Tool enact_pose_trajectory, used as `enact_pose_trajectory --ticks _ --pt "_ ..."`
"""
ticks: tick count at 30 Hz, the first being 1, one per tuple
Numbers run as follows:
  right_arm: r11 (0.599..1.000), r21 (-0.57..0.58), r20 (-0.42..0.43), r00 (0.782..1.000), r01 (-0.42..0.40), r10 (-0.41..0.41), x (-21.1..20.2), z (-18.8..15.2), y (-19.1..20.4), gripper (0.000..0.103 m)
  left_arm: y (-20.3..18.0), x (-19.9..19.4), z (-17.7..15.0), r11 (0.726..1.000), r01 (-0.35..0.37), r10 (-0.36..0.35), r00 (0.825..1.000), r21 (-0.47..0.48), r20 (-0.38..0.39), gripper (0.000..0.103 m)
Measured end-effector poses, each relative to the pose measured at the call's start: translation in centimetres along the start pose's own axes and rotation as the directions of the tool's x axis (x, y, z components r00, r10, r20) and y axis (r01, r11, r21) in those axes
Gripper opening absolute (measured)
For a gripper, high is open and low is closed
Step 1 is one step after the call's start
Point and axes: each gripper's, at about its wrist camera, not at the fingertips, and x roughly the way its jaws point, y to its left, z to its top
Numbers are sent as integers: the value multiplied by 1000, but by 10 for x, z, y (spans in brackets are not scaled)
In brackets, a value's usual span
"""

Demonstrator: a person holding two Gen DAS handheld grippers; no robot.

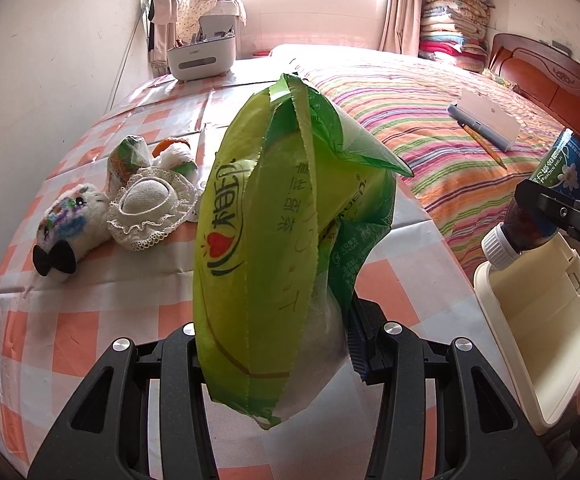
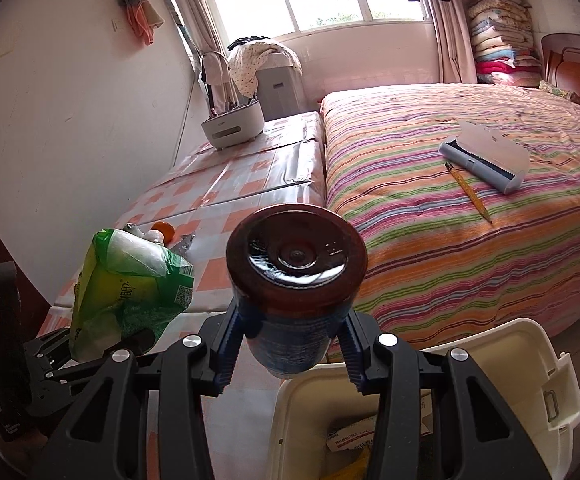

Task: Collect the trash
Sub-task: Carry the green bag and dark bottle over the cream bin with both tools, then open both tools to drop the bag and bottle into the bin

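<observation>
Left wrist view, far left: a fuzzy white plush toy [image 1: 69,228] with a black bow lies on the glossy orange-and-white checked tablecloth [image 1: 89,332], touching a lacy crocheted hat [image 1: 149,212]; behind them, crumpled wrappers [image 1: 129,156]. At centre the left gripper [image 1: 281,344], matte black with ribbed blue pads, pinches a crinkled green plastic bag [image 1: 265,248], puffy, stood on end between the jaws, its serrated seam running upward. To the right lies the striped woven bedspread [image 1: 430,132], with a flat grey-and-white lint roller [image 1: 486,120] and a yellow pencil [image 1: 486,148] just beside it. At the far right edge the right gripper [image 1: 558,210] holds a dark bottle [image 1: 550,200], its ribbed white cap tilted down over the rim of a cream plastic bin [image 1: 502,304]. Right wrist view, left side: the same green bag [image 2: 129,284] sits in the left gripper [image 2: 101,344] over the table corner. At centre the right gripper [image 2: 290,344] clamps the bottle [image 2: 296,280] round its labelled body, the round brown base facing the lens. Directly below, the open bin [image 2: 522,364] has paper scraps inside.
</observation>
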Motion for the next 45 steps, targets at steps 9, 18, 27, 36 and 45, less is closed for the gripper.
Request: enact_pose_trajectory --ticks 9,18,27,36,45 --pt "998 52 31 999 27 -29 -26 -12 -25 42 -28 -3 -1 999 24 -25 1000 45 3 43" --pt "993 101 55 997 57 -63 -47 -27 -47 42 -54 -8 -3 995 63 -63 998 82 0 43" --pt "985 145 69 992 95 -106 -59 -40 -66 42 -87 -25 -3 983 131 -134 991 127 16 43" --pt "976 195 114 987 92 -116 -70 -44 -76 58 -108 -28 -7 974 165 -168 986 156 3 44" --pt "966 243 163 978 88 -130 -81 -44 -87 59 -118 -25 -11 968 178 -180 984 176 -9 44"
